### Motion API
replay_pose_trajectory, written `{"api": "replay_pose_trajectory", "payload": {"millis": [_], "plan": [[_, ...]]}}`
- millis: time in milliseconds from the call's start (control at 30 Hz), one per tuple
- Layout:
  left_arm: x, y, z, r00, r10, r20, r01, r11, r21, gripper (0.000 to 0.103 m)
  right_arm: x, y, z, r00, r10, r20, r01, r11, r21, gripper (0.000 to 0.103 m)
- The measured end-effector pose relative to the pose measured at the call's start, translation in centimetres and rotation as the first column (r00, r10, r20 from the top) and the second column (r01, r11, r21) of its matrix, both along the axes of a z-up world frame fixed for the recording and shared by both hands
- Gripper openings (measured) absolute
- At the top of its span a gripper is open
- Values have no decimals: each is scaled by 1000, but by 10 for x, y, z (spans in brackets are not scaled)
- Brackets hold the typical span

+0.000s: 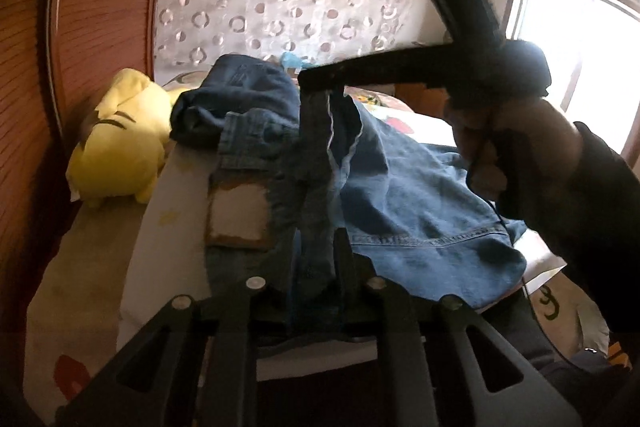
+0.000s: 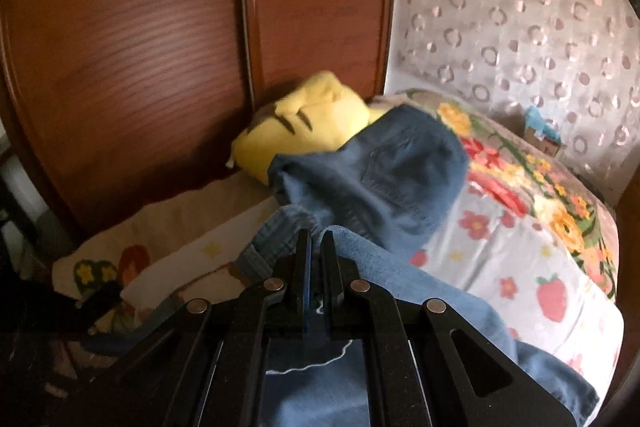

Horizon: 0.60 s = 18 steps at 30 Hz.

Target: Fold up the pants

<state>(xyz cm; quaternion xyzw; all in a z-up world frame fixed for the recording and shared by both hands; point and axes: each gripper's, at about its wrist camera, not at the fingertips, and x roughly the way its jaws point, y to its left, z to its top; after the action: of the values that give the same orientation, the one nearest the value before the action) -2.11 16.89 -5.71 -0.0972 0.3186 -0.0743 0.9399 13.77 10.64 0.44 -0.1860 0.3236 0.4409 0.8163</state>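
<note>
Jeans (image 1: 404, 187) lie on the bed (image 1: 100, 247), rumpled, part bunched at the far end beside a yellow plush toy (image 1: 120, 135); floral bedspread (image 2: 520, 187) under and right of them

Left gripper (image 1: 316, 247): tongs nearly together, a thick band of denim running up between them; the pads look pressed on it. Waistband patch (image 1: 238, 213) sits just left of the fingers

Right gripper (image 2: 316, 247): tongs together, clamped on a denim edge that drapes back under the gripper. From the left wrist view the same gripper (image 1: 320, 83) pinches a strip of cloth, lifted off the bed, a hand (image 1: 500, 143) on its handle

Step, as I judge it: both ends of one edge held, cloth raised, mid-carry of a fold; jeans not yet lying flat or doubled

Next move calls for: keep the span between the two grips taut, carry the held edge across to meet the opposite side, lower it level so edges line up, release only once the cloth rests. Far bunched part likely needs smoothing out
</note>
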Motion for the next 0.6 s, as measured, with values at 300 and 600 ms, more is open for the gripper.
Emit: {"api": "replay_pose_trajectory", "payload": {"millis": [300, 600], "plan": [[4, 3, 6, 1000, 5, 25, -5, 1000, 22, 31, 5, -32, 7, 996, -94, 0, 94, 994, 56, 65], [38, -7, -15, 999, -1, -51, 4, 999, 47, 31, -4, -145, 11, 976, -218, 18, 217, 975, 55, 65]]}}
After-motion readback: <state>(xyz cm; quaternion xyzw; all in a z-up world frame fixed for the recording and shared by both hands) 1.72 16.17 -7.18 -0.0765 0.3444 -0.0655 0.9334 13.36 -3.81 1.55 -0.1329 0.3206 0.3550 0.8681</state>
